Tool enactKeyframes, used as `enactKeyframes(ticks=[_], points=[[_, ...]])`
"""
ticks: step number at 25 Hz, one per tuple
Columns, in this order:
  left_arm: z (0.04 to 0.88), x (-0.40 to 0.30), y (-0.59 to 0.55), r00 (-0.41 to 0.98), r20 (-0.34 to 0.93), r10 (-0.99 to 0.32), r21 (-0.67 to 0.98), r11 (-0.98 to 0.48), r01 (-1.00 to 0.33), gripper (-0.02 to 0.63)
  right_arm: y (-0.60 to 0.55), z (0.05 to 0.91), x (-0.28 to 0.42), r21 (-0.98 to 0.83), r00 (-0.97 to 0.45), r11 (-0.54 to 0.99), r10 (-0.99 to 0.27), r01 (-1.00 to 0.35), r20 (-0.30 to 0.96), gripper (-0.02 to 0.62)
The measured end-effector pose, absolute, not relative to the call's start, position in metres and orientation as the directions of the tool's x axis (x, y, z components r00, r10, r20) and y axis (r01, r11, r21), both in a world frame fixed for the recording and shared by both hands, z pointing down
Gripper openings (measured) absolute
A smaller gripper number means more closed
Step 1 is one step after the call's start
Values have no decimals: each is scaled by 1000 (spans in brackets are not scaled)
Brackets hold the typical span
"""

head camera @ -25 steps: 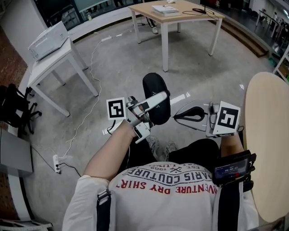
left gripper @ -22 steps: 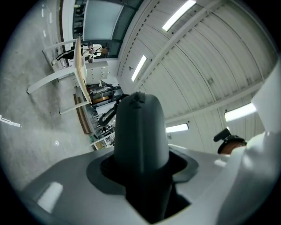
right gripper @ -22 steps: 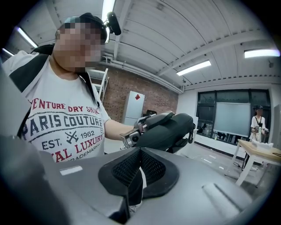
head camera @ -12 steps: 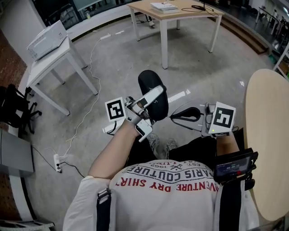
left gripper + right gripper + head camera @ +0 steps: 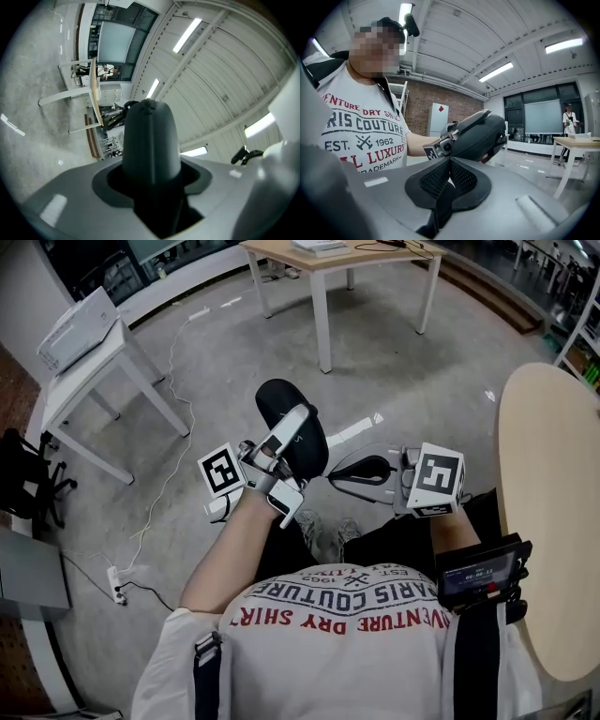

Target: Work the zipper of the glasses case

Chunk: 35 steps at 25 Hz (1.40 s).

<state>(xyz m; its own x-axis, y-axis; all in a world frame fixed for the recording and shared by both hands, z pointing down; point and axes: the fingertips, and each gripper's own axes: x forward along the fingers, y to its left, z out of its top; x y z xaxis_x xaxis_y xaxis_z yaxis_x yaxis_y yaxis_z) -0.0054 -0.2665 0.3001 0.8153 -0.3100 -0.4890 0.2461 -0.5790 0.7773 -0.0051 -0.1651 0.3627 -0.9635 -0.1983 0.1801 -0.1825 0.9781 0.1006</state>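
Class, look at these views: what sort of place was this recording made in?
Probably a lab or workshop-like office: bare concrete floor, a plain wooden work table, a power strip on the floor, ceiling strip lights.

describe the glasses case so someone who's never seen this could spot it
Above the person's white shirt, two grippers with marker cubes hover over the grey floor. The glasses case is the black oval shell clamped in the left gripper, with the shut right gripper pointing at it; unlike the white grippers, it is smooth and rounded.
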Motion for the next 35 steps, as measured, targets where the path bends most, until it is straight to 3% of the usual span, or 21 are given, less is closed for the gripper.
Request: enactKeyframes(ticks=[21,28,31,35], points=[[311,-13,-274,751,-504,-428,796,-567,211,253,-166,379,-23,114,-952,972,-226,-206,205,5],[306,-19,-274,732,-528,-431,785,-575,228,253,-169,374,-22,113,-955,965,-251,-236,155,9],[299,-19,-270,761,-510,-401,748,-643,163,253,-172,370,-17,94,-952,958,-282,-272,117,20],[299,-18,-255,868,-369,-332,589,-806,-58,253,-187,360,1,77,-925,926,-374,-369,62,18]])
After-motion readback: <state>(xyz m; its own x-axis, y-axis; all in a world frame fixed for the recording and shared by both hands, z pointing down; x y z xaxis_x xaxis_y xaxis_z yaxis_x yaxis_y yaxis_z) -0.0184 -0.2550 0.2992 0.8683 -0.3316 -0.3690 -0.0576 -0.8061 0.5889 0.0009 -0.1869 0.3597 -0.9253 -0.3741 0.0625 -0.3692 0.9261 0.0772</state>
